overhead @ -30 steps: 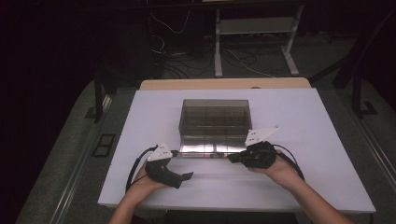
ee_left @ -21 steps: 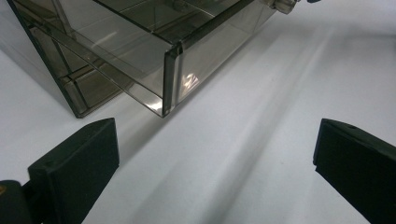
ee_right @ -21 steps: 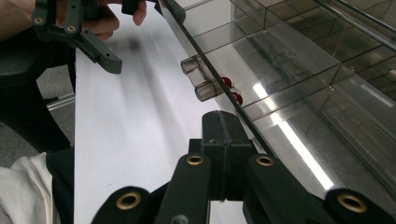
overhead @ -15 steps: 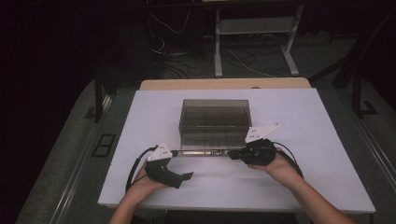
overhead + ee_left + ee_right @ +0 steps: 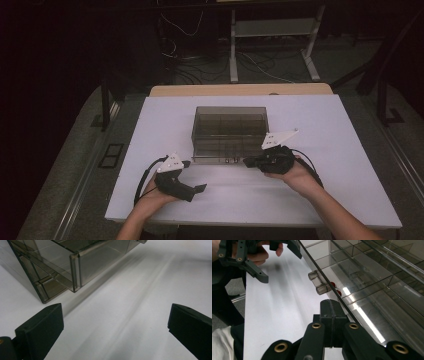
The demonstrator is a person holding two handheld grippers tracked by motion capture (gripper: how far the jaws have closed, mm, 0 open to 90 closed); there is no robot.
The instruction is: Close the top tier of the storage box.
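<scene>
Your high view looks down from the near side; both gripper views sit close to the smoky transparent plastic box (image 5: 229,132), their shared subject.

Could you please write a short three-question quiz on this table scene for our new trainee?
1. True or false: the left gripper has its jaws wide apart with nothing between them.
2. The right gripper is: A open, B shut, C not visible?
3. Fill in: the clear compartment box stands on the white ___.

Key: 1 true. 2 B; its shut tips sit at the box's front edge beside two small knobs. 3 table.
</scene>
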